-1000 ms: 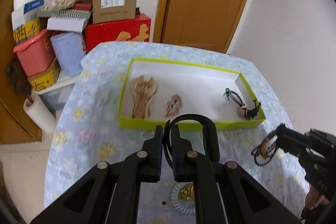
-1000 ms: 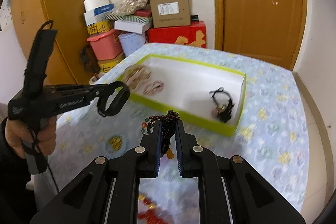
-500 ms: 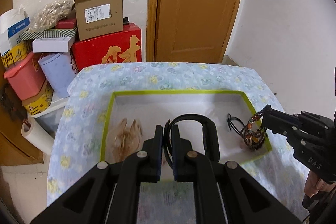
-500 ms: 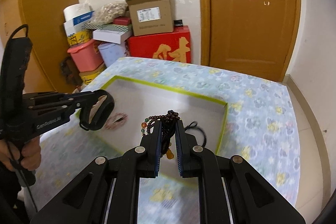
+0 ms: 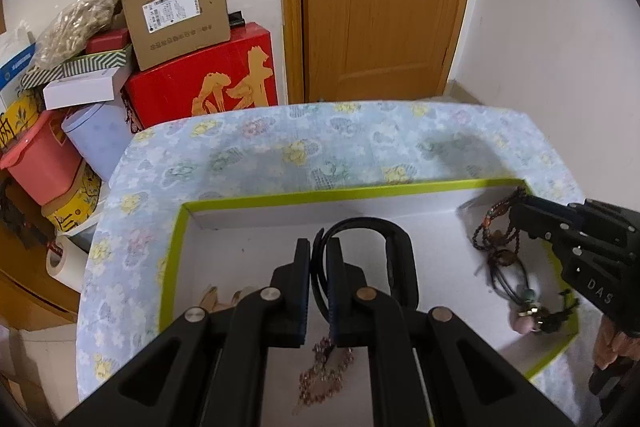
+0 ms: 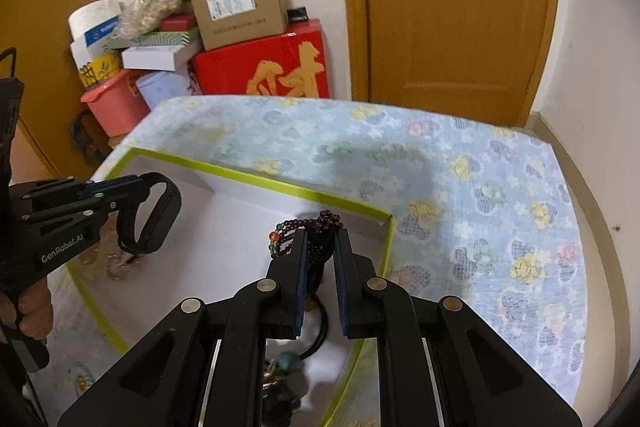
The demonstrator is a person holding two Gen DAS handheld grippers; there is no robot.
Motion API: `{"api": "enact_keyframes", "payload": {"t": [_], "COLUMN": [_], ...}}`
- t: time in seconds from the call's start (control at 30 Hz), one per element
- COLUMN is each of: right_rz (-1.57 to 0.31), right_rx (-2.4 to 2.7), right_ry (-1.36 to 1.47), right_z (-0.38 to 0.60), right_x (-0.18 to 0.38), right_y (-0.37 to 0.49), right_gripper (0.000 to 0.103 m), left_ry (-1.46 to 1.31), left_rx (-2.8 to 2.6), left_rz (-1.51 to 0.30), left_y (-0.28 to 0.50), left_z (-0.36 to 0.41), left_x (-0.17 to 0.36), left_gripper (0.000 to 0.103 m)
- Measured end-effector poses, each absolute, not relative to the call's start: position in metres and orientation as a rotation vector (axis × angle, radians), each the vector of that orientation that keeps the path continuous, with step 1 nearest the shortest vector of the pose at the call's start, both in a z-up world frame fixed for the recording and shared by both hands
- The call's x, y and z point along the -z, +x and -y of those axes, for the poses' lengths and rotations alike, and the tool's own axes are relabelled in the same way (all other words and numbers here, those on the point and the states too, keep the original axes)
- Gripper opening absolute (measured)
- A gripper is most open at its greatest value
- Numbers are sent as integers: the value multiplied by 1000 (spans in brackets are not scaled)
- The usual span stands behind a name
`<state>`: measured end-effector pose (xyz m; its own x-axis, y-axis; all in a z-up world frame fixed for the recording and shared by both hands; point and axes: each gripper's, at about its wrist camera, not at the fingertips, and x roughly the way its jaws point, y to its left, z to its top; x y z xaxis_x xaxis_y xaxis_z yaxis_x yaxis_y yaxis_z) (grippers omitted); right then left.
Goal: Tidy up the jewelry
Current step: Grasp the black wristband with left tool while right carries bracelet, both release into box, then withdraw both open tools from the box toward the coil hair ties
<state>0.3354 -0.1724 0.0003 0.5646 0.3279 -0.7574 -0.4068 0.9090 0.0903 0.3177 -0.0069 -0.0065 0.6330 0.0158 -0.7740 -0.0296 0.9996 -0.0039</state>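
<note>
My left gripper [image 5: 318,255] is shut on a black band bracelet [image 5: 394,259] and holds it over the middle of a white box with a lime-green rim [image 5: 320,195]; the gripper [image 6: 120,193] and the bracelet [image 6: 158,217] also show in the right wrist view. My right gripper [image 6: 320,247] is shut on a dark beaded bracelet [image 6: 316,227] with orange and green beads, held over the box's right end [image 6: 388,235]; it shows in the left wrist view [image 5: 516,211] with the beads [image 5: 496,231]. A black cord piece with a pink bead [image 5: 524,311] and a pinkish chain [image 5: 324,375] lie in the box.
The box sits on a table with a pale blue floral cloth [image 5: 320,147]. Behind it stand a red box [image 5: 200,83], a cardboard box [image 5: 176,11], a pink bin [image 5: 36,163] and a wooden door [image 5: 380,3]. A white wall is at the right.
Both grippers have moved forward and down over the box, each still shut on its bracelet. The beaded bracelet now hangs inside the box's right end.
</note>
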Motion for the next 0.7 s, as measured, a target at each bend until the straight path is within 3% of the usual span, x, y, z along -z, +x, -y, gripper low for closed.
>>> {"api": "enact_keyframes", "payload": {"t": [0.33,0.43,0.57,0.7], "right_rz": [-893,-879,-855,-830], "right_rx": [-438,-441,-446,-448], "right_ry": [-91,-90,-85,-72], "right_z": [173,174,177,180], "right_x": [4,-1,-13,-26], "right_y": [334,330,320,305], "right_gripper": [24,38,39,39], "left_ry": [-19,-14,-25,-24], "left_rx": [-16,-16,-6,-1], "left_rz": [-920,-920,-902,-870], "left_y": [327,326,321,307], "left_z": [7,8,7,9], "left_x": [21,19,11,-4], "left_gripper": [9,10,19,19]}}
